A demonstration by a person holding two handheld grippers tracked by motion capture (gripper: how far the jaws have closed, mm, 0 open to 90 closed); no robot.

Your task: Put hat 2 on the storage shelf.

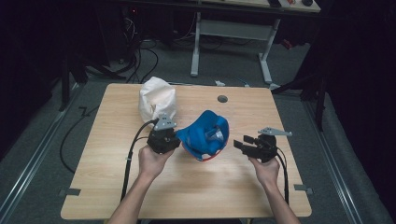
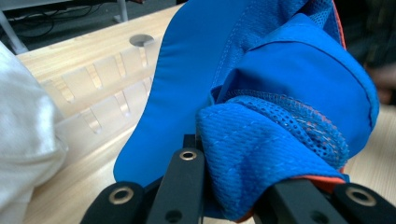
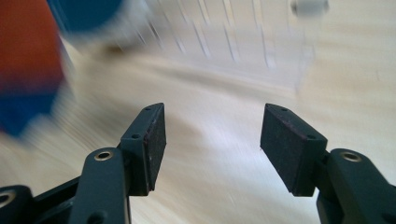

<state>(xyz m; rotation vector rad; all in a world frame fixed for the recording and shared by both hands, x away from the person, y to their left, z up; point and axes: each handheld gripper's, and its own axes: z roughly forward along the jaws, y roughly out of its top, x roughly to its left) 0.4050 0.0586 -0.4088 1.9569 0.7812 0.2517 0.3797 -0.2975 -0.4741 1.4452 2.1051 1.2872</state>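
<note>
I have the blue cap (image 1: 205,135) clamped in my left gripper (image 1: 173,138), lifted mid-table, while my right gripper (image 1: 239,143) hangs empty, jaws apart; placing it is left.

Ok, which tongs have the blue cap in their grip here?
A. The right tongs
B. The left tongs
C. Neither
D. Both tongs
B: the left tongs are clamped on the blue cap, with blue mesh bunched between their jaws, while the right tongs stand open over bare table, apart from the cap.
</note>
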